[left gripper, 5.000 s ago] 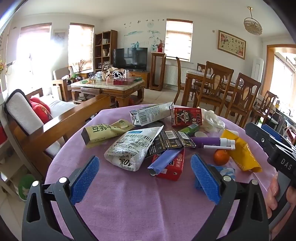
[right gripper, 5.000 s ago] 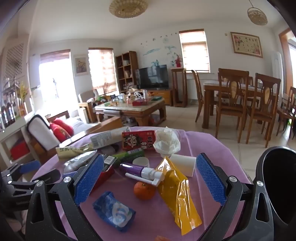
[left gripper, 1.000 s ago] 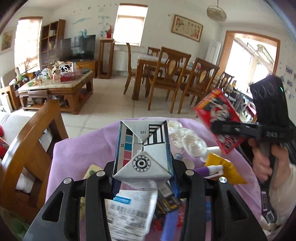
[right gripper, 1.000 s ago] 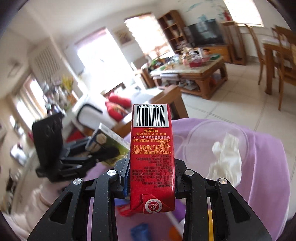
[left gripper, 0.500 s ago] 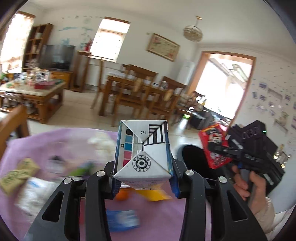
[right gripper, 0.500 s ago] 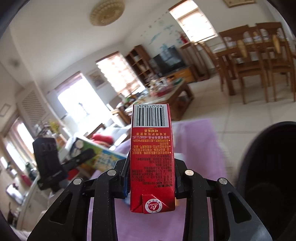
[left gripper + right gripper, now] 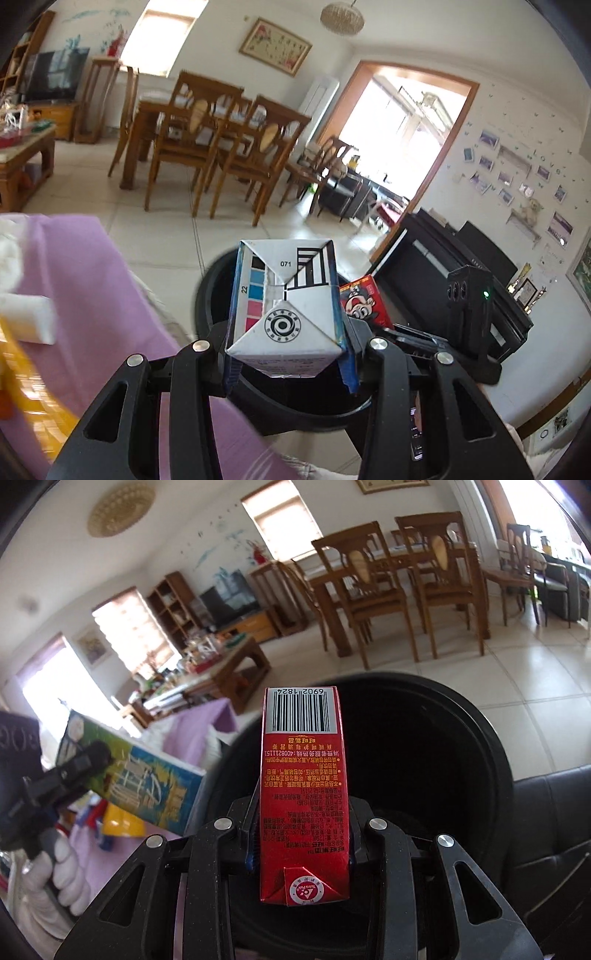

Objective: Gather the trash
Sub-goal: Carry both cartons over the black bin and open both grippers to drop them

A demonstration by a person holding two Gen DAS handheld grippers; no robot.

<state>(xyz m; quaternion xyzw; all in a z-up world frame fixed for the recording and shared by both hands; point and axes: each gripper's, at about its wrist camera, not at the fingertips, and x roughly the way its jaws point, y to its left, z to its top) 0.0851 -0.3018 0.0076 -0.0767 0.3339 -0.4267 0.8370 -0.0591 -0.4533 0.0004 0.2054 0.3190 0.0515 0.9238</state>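
Left gripper (image 7: 286, 354) clamps a white carton (image 7: 284, 310) — right gripper (image 7: 301, 845) clamps a red carton (image 7: 303, 794), black bin (image 7: 424, 738) at twelve o'clock.

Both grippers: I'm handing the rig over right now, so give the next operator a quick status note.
Left gripper: shut on the white carton, held above the black bin.
Right gripper: shut on the red carton, over the bin's opening.
Done: both cartons lifted off the purple table and carried to the bin.
Left: release both cartons, then return for the rest; a yellow wrapper and white tissue are on the table.
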